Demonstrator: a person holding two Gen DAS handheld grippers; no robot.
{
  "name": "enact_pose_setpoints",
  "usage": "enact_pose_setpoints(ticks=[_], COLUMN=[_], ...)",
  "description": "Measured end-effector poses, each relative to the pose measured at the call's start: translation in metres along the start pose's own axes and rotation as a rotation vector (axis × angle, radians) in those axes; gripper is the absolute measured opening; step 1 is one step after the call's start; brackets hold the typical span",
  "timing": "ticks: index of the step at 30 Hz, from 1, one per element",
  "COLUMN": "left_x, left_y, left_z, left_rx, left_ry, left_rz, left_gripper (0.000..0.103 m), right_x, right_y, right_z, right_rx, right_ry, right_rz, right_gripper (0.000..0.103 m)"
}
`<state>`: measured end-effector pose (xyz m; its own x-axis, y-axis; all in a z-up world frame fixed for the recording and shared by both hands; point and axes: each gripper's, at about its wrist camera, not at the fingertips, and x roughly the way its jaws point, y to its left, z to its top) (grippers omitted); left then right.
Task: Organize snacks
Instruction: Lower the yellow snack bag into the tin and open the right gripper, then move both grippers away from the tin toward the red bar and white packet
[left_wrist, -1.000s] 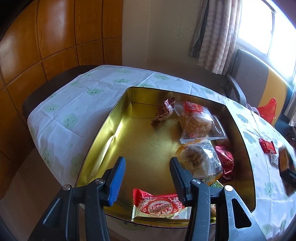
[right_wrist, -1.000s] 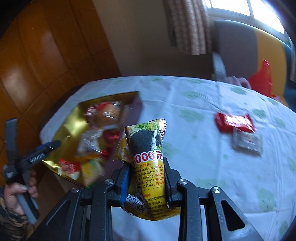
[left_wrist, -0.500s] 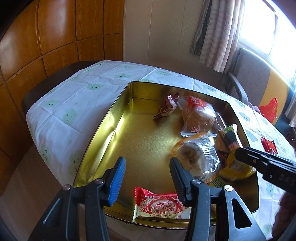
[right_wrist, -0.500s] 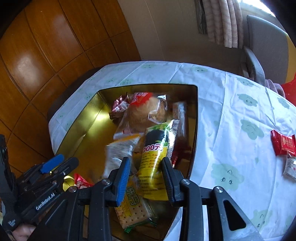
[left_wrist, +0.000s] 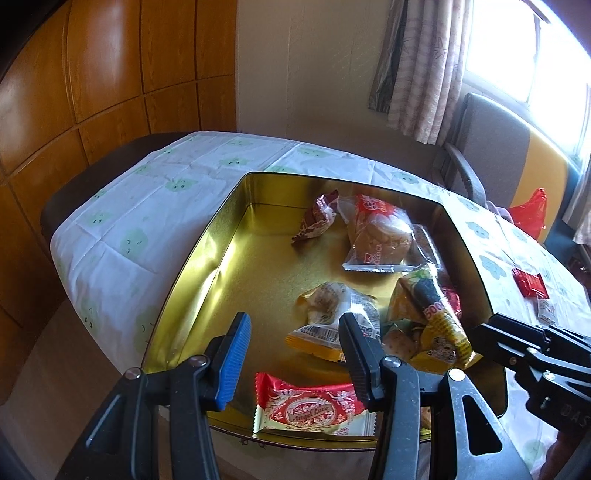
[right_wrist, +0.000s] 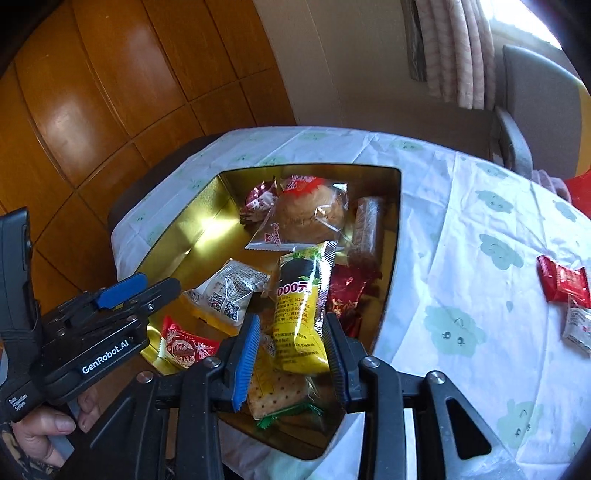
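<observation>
A gold tin stands on the cloud-print tablecloth with several snacks in it: a wrapped bun, a brown candy, a white pastry pack and a red Angel Love pack. The yellow packet lies on a cracker pack at the tin's right side. My right gripper straddles its lower end, open, pads clear of it. My left gripper hovers open and empty over the tin's near edge. Each gripper shows in the other's view: the left, the right.
A red packet and a small white one lie on the cloth right of the tin. A grey chair and a red bag stand beyond the table. Wood panelling runs along the left wall. A hand holds the left gripper.
My right gripper carried the yellow packet leftward from over the tablecloth into the tin, and its jaws parted off it. The left gripper stayed almost still.
</observation>
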<state>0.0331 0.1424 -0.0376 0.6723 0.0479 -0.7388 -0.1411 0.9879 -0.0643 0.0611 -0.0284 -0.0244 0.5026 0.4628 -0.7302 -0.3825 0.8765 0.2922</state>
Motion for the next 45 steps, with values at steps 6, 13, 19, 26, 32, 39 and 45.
enact_pose_setpoints(ticks=[6, 13, 19, 26, 32, 39, 45], left_x=[-0.006, -0.009, -0.011, -0.013, -0.020, -0.031, -0.029], left_y=[-0.007, -0.016, -0.026, -0.037, -0.056, -0.112, -0.182], left_z=[0.001, -0.002, -0.005, -0.007, -0.003, 0.009, 0.015], left_rx=[0.023, 0.054, 0.085, 0.120, 0.179, 0.337, 0.507], left_ry=[-0.016, -0.019, -0.021, -0.022, -0.038, -0.068, -0.033], left_rz=[-0.006, -0.016, -0.020, -0.030, -0.051, -0.140, -0.284], left_gripper=[0.050, 0.051, 0.051, 0.051, 0.051, 0.059, 0.063], right_x=[-0.022, -0.047, -0.060, -0.073, -0.087, -0.106, -0.119], right_y=[-0.009, -0.034, -0.066, -0.107, -0.144, -0.194, -0.223], right_z=[-0.008, -0.018, -0.031, -0.050, -0.070, -0.107, -0.133], right_rx=[0.033, 0.097, 0.175, 0.275, 0.357, 0.488, 0.545], right_ry=[-0.051, -0.104, -0.116, -0.120, -0.128, -0.132, -0.136], right_rz=[-0.025, -0.082, -0.144, -0.233, -0.317, -0.425, -0.496], right_gripper=[0.036, 0.036, 0.036, 0.036, 0.036, 0.036, 0.036])
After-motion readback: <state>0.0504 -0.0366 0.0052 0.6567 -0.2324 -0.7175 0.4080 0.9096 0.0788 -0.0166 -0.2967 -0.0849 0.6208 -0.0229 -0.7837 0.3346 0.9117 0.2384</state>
